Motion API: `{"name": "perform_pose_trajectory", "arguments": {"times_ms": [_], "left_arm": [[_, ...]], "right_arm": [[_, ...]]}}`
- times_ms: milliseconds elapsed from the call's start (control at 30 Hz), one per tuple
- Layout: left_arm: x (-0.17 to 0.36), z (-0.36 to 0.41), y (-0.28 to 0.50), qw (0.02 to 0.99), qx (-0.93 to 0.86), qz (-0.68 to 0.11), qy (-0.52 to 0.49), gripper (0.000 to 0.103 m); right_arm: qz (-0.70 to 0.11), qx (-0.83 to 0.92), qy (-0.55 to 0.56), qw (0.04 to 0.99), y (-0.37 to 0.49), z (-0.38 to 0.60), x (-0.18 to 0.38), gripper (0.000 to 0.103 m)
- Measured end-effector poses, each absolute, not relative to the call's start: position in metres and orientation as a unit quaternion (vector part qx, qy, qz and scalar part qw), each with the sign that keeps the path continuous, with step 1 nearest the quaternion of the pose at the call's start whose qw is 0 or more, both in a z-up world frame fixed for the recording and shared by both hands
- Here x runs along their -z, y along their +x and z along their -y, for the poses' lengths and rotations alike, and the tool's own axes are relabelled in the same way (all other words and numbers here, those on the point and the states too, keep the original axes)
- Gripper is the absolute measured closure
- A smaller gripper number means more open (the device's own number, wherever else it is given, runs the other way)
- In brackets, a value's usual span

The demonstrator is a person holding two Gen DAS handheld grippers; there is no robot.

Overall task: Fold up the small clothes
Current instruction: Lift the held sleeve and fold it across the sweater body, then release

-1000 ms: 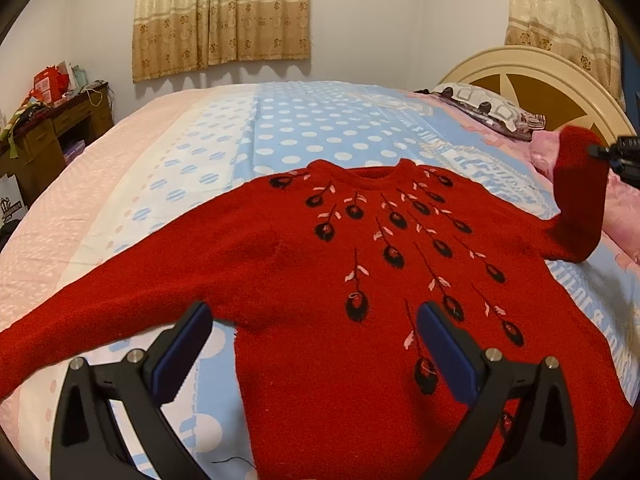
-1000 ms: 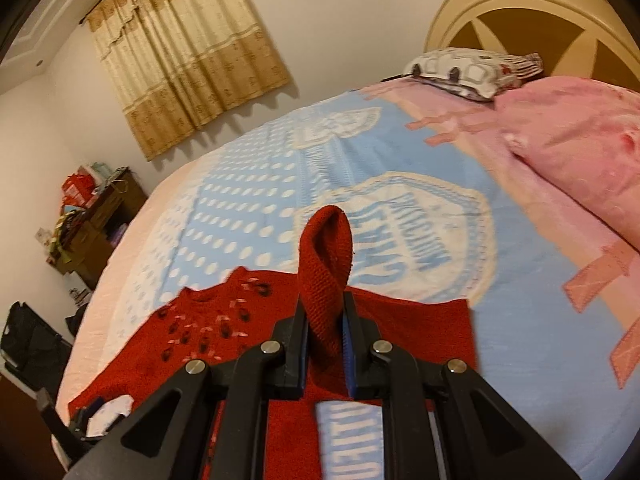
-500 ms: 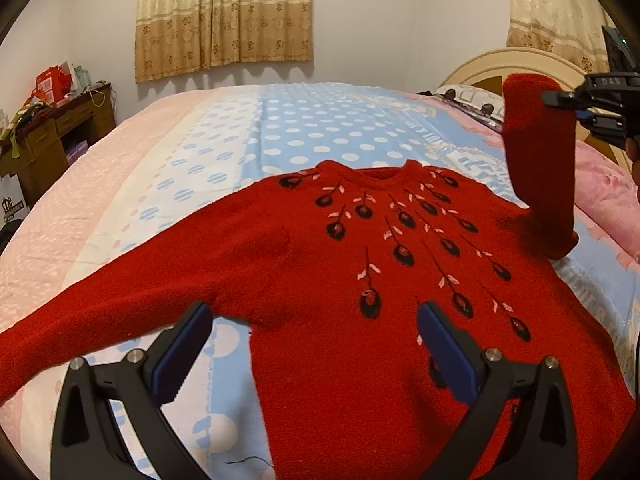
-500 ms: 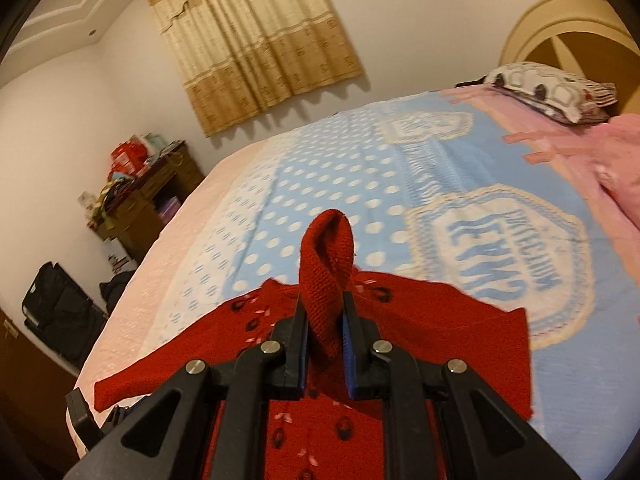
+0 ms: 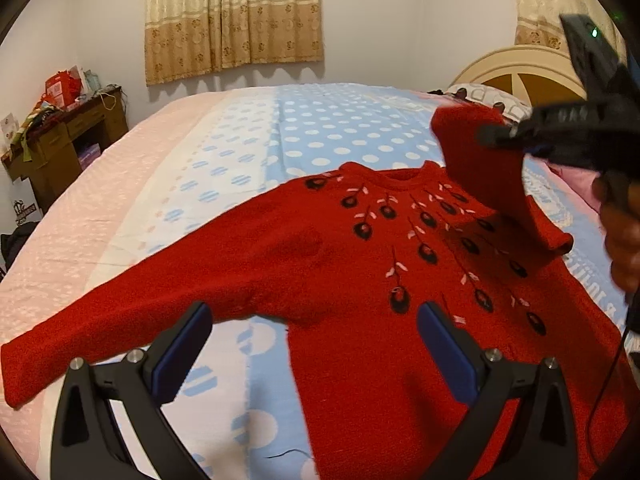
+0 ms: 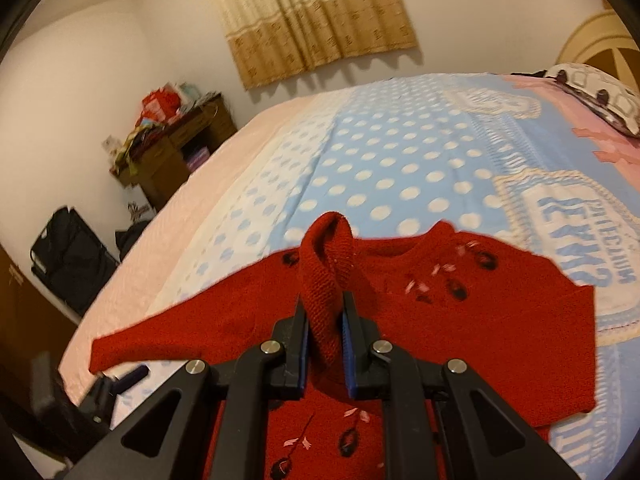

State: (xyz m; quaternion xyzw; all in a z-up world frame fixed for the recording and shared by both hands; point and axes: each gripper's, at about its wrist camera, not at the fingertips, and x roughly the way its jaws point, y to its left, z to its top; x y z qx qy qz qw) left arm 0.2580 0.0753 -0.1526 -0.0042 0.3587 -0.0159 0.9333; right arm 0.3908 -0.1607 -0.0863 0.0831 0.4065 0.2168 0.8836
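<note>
Sleeve cuff (image 6: 326, 280), now above sweater (image 5: 360, 280) chest, between clamped right jaws.

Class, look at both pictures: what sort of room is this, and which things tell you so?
Most likely a home bedroom: a bed with a polka-dot cover, a curved headboard with a pillow, and curtains.

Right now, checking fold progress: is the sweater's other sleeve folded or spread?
Spread: that sleeve lies flat on the bed, away from the sweater.
</note>
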Motion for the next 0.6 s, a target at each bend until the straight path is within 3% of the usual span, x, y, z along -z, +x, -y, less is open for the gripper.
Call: {"name": "perform_pose_trajectory", "arguments": {"times_ms": [167,200,233,267,433,600], "left_arm": [[0.153,-0.078,0.259,0.929,0.015,-0.369,0.000,0.000],[0.152,-0.079,0.259,0.928,0.013,-0.372,0.002,0.000],[0.151,-0.079,0.259,0.928,0.009,-0.372,0.006,0.000],[0.150,-0.079,0.259,0.929,0.005,-0.371,0.015,0.000],[0.139,-0.081,0.268,0.923,0.022,-0.384,0.006,0.000],[0.138,-0.059,0.286,0.919,0.046,-0.392,0.000,0.000]], "right_arm": [[-0.437,-0.248,0.053,0.863,0.385,0.132,0.126,0.086],[-0.442,-0.264,0.042,0.856,0.382,0.127,0.131,0.069],[-0.443,-0.282,0.031,0.850,0.376,0.123,0.135,0.040],[-0.442,-0.300,0.029,0.845,0.370,0.123,0.136,0.032],[-0.429,-0.307,0.026,0.849,0.343,0.157,0.129,0.030],[-0.400,-0.200,-0.002,0.895,0.325,0.218,0.131,0.030]]}}
